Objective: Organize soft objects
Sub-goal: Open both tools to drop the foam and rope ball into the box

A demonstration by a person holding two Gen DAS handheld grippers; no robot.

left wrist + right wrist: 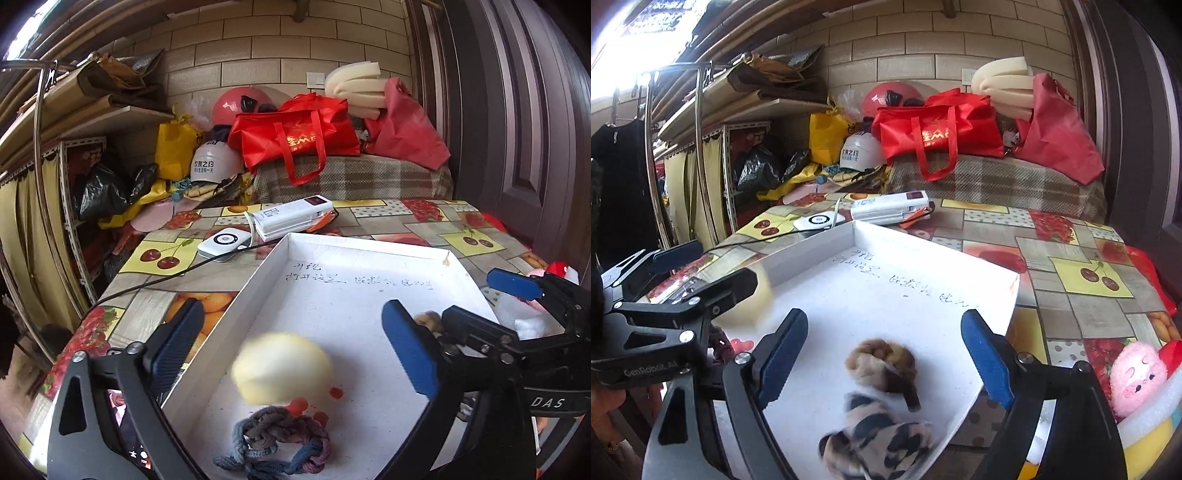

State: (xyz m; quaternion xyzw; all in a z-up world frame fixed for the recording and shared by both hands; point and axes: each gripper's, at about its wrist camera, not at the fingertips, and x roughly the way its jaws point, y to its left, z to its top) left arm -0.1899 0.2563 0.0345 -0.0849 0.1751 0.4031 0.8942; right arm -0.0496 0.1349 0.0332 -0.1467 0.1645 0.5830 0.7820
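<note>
Both tongs stand wide apart over the white tray (332, 251) and clamp nothing; the left gripper (295, 350) has the pale yellow soft ball (282, 369) between its blue pads without touching, and the right gripper (886, 362) frames the brown scrunchie (882, 362) in the same way. No earlier picture is given, so only this state can be told.

The tray is the largest thing and the landmark; it lies on the fruit-pattern tablecloth (1071, 273). Inside the tray, at its near left part, the ball looks blurred, perhaps it is falling or rolling; just in front of it lies the braided rope ring (277, 443). At the near right part of the tray lies the scrunchie, and in front of it the spotted cloth piece (879, 439), also blurred. Outside the tray's right wall waits a pink plush toy (1137, 376).

To do this step well, it seems wise to lift both tongs straight up, so the pads do not drag the soft things; then go for the plush toy.
</note>
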